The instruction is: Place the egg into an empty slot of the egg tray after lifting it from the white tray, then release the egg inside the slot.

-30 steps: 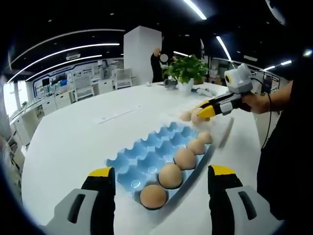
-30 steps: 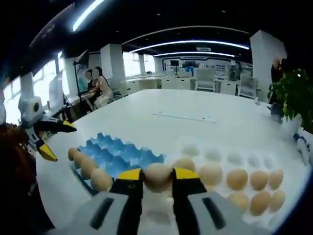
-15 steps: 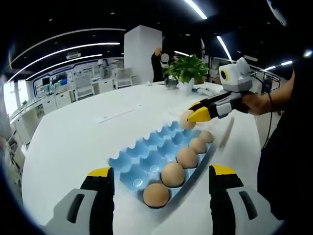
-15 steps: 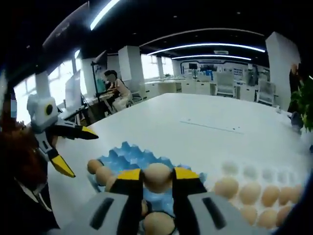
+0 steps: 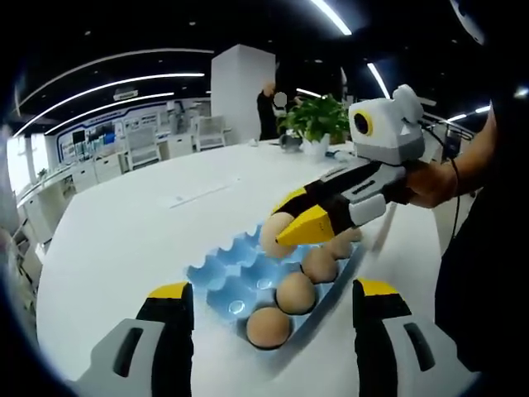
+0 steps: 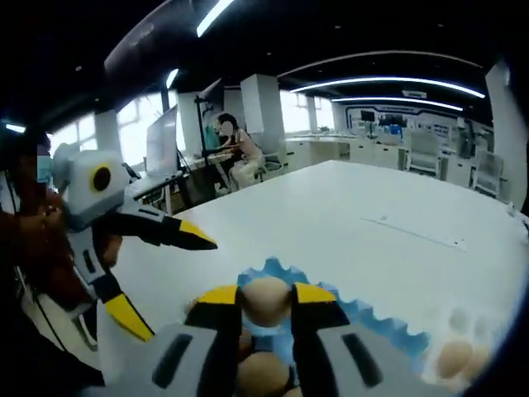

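The right claw (image 6: pixel 265 299) is clamped on the egg (image 6: pixel 265 299), its yellow-tipped jaws pressing the shell from either side, and it carries the egg above the blue egg tray (image 5: pixel 223 273) that lies on the white worktop (image 5: pixel 124 240). In the left gripper view the same right claw (image 5: pixel 285 230) comes in from the right with the egg (image 5: pixel 274 232) held at its tip, hanging over the tray's empty cups, just beside the row of four eggs (image 5: pixel 296 291) along the tray's near-right edge. The move ahead turns on that vertical relation: the open slot lies below the egg and slightly toward the empty side of the tray, so the coming descent looks short and nearly straight down. I cannot tell the egg's long axis for certain; in the right gripper view it reads as roughly upright between the jaws. The left claw (image 5: pixel 269 331) has its jaws apart and holds nothing, hovering at the tray's near end, farther from the target slot than the right. The white tray's remaining eggs (image 6: pixel 450 357) sit at the lower right in the right gripper view.
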`<state>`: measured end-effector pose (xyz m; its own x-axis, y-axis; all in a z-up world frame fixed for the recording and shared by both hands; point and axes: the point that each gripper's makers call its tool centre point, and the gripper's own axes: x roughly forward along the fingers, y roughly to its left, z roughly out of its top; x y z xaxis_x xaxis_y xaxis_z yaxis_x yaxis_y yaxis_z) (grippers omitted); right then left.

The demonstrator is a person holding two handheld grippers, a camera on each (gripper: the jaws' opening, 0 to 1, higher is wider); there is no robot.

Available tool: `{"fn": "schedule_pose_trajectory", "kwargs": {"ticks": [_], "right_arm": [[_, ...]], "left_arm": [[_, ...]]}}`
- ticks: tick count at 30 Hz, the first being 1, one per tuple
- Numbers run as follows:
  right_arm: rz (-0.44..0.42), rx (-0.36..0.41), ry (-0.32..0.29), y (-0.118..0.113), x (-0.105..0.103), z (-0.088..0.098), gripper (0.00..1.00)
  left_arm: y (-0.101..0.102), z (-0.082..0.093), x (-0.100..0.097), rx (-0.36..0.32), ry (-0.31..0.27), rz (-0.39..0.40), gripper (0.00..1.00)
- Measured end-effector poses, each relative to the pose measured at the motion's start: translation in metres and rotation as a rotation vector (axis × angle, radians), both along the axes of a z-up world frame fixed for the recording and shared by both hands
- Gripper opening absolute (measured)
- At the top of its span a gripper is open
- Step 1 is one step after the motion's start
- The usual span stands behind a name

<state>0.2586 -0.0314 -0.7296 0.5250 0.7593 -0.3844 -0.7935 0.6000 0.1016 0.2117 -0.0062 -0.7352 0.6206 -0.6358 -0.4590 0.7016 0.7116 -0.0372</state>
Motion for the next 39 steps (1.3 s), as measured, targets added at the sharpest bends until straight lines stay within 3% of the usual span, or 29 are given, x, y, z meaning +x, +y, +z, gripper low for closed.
{"fn": "schedule_pose_trajectory", "kwargs": {"ticks": [17,39], "right_arm": [[0.113,-0.031,0.024,0.045,-0.002,-0.022,0.22],[0.151,-0.107,0.042,0.052,0.0,-0.046,0.23]], "left_arm": [[0.006,-0.003,0.004,0.003,0.006,0.004,0.78],[0.007,-0.006,0.003,0.002,0.014,0.004,0.78]]}}
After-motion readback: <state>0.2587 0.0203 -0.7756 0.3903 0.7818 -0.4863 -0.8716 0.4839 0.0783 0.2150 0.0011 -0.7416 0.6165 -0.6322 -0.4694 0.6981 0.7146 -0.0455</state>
